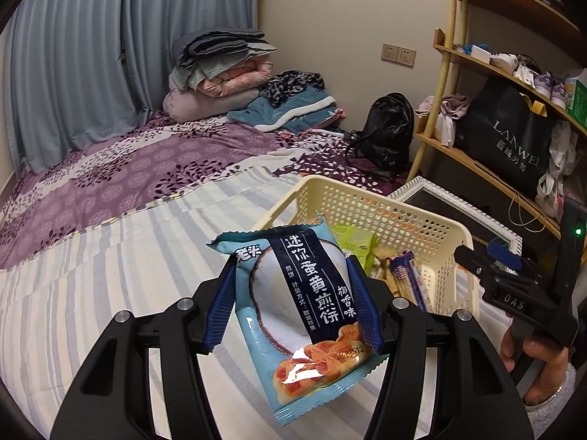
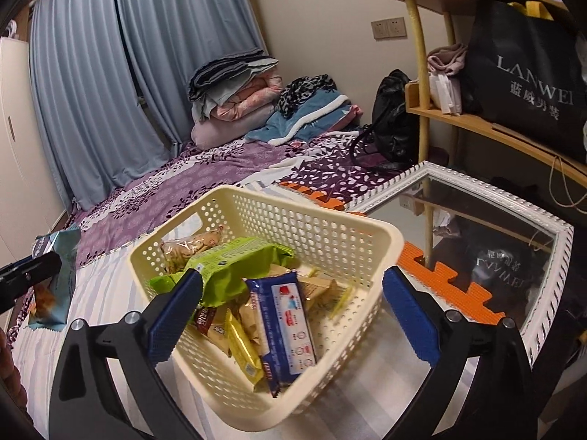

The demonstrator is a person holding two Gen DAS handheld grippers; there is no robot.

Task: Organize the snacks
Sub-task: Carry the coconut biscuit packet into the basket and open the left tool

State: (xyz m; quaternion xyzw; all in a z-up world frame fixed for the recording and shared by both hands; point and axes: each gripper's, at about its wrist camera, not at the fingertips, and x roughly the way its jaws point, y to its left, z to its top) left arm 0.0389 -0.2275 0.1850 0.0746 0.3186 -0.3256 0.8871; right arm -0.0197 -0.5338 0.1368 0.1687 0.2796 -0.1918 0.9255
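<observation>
My left gripper [image 1: 291,304] is shut on a light-blue snack packet [image 1: 304,315] with a dark-blue label, held above the striped bed sheet just left of the cream perforated basket [image 1: 414,216]. The packet also shows in the right wrist view [image 2: 55,278] at the far left. My right gripper [image 2: 293,315] is open and empty, its blue pads either side of the near corner of the basket [image 2: 330,220]. Inside lie a green packet [image 2: 238,267], a blue-and-white packet [image 2: 286,330], a yellow bar [image 2: 242,348] and several others.
The basket stands on a bed with a striped sheet [image 1: 91,293] and purple floral cover [image 1: 146,168]. Folded blankets [image 1: 220,69] and a black backpack [image 1: 389,132] lie at the far end. A white-framed mirror [image 2: 495,234] and orange foam mat [image 2: 440,278] lie right, under wooden shelves [image 2: 488,124].
</observation>
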